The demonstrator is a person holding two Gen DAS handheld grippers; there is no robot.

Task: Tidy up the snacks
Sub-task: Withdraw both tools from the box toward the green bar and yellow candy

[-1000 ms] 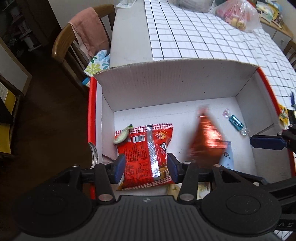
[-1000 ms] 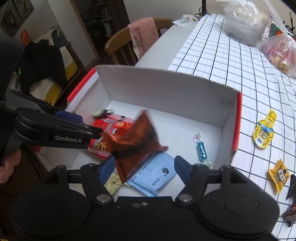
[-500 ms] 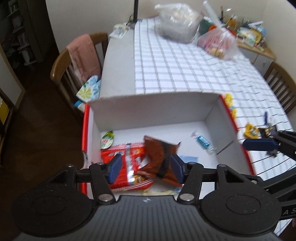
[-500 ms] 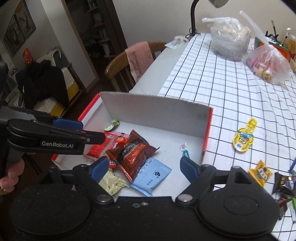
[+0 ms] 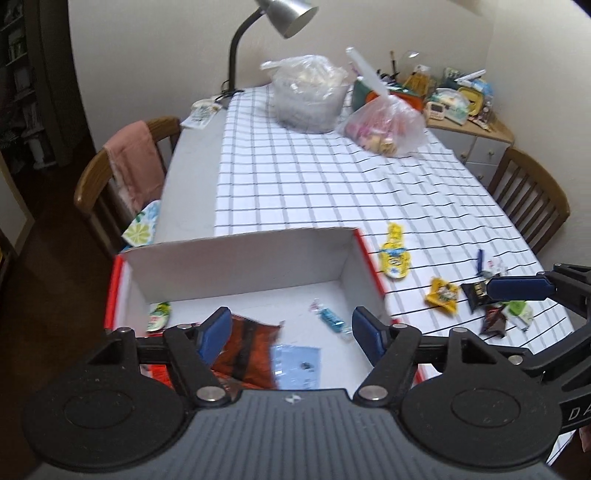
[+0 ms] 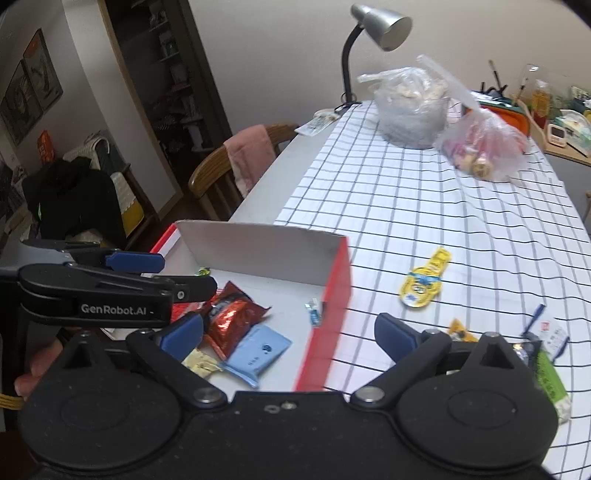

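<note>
A red-and-white cardboard box [image 5: 236, 258] [image 6: 334, 284] stands at the table's near left corner. In it lie a brown-red snack bag [image 5: 247, 350] [image 6: 231, 321], a light blue packet [image 5: 295, 365] [image 6: 256, 350], a teal candy [image 5: 328, 317], a green packet [image 5: 159, 314] and a yellow wrapper [image 6: 199, 363]. My left gripper [image 5: 291, 332] is open and empty above the box. My right gripper [image 6: 290, 332] is open and empty above the box's right wall. Loose snacks lie right of the box: a yellow packet [image 5: 395, 251] [image 6: 424, 280], a small yellow wrapper [image 5: 443, 293], dark wrappers [image 5: 491, 321] and a green packet [image 6: 550, 380].
The checked tablecloth [image 5: 332, 177] runs back to two plastic bags [image 5: 306, 92] [image 5: 384, 125] and a desk lamp [image 5: 280, 14]. Wooden chairs stand at the left [image 5: 114, 173] and right [image 5: 532, 199]. A cluttered side cabinet [image 5: 465, 122] is at the back right.
The brown-red bag dropped from the air and came to rest in the box. Both grippers have risen and pulled back, the right one shifting right, and both have opened wider.
</note>
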